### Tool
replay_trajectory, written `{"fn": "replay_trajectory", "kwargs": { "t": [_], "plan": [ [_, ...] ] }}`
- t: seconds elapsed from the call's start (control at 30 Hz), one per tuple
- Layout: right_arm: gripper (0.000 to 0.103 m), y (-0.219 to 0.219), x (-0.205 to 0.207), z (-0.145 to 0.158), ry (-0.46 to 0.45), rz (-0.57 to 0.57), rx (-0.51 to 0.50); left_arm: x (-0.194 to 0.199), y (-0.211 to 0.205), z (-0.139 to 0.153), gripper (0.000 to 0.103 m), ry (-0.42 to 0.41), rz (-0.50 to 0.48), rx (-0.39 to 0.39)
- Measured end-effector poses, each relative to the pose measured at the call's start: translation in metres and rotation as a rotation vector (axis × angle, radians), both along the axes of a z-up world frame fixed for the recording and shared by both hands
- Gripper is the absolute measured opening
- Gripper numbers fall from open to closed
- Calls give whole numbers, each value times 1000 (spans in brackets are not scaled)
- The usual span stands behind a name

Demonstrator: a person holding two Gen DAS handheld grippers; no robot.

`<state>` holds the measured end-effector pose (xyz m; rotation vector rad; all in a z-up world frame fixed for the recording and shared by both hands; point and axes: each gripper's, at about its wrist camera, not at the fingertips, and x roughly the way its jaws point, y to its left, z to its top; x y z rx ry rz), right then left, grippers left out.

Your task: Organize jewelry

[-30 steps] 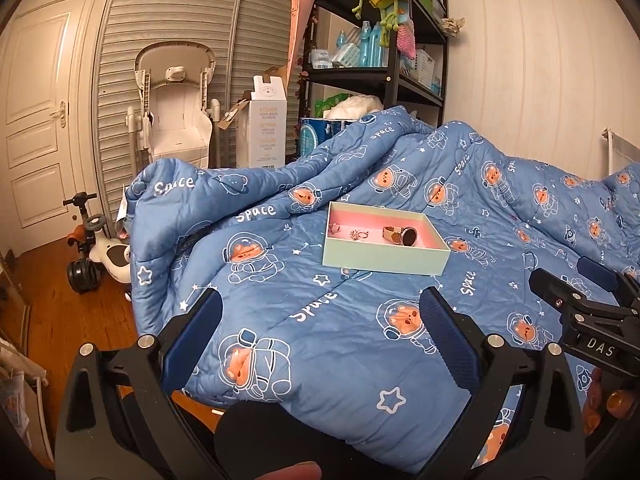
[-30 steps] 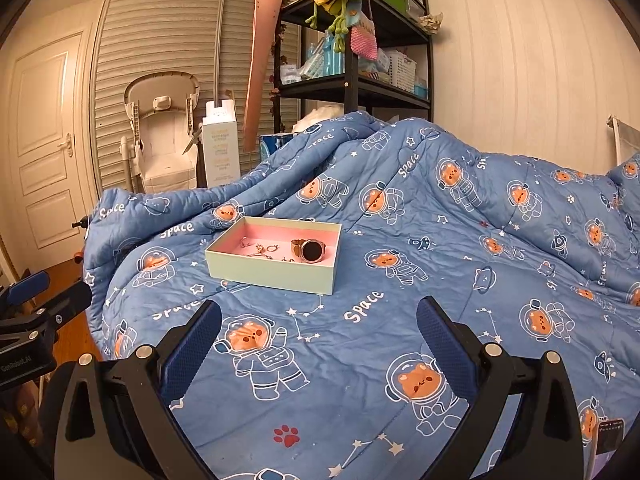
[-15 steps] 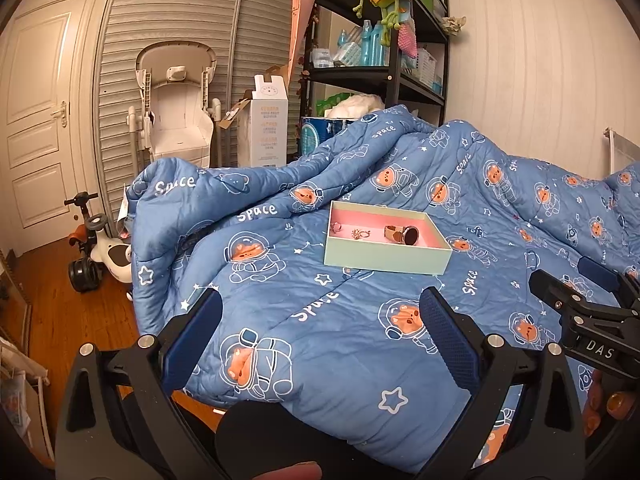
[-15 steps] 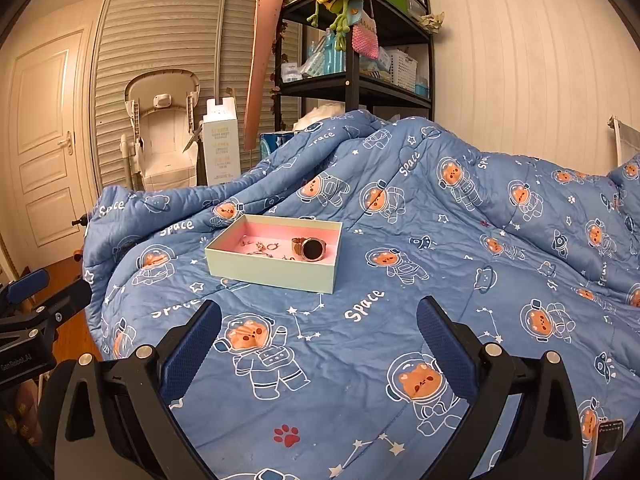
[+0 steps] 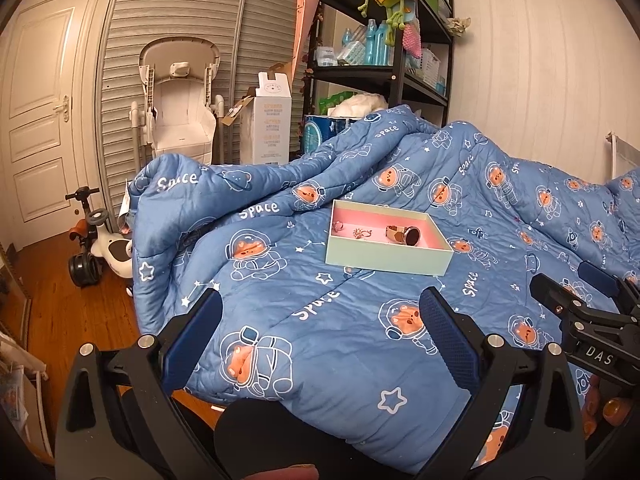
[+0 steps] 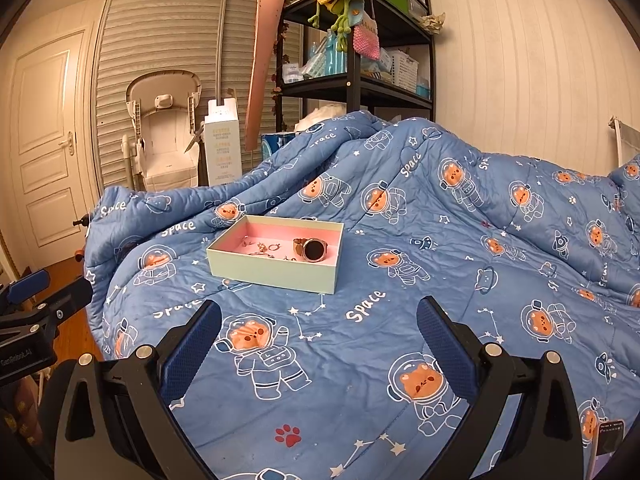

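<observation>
Left wrist view: left gripper (image 5: 320, 328) with jaws spread wide and empty, above a blue space-print quilt (image 5: 340, 360). Beyond it lies a pale green box (image 5: 384, 260) with a pink floor, holding a rose-gold watch (image 5: 404, 234) and small rings (image 5: 362, 233). Right wrist view: right gripper (image 6: 318, 338) likewise wide and empty, near the box's right corner; watch at the box's right end.

A bed is covered by a blue astronaut-print quilt (image 5: 360, 340). Behind it, a black metal shelving unit (image 5: 396, 76), slatted closet doors (image 5: 192, 12), a white panelled door (image 5: 36, 112) and a wooden floor (image 5: 68, 320) are seen in warm light.
</observation>
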<state>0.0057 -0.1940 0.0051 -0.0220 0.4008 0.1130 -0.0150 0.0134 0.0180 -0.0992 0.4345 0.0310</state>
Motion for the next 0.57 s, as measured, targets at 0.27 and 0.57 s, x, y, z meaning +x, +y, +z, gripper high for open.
{"fn": "replay_trajectory", "kwargs": {
  "t": [0.27,0.57],
  "plan": [
    [96,1,-1,-1,-3,10,-5,-1,0,-1,97,1,8,5],
    [96,1,-1,-1,1,11,-7,2,1,-4,97,27,7,5]
  ]
}}
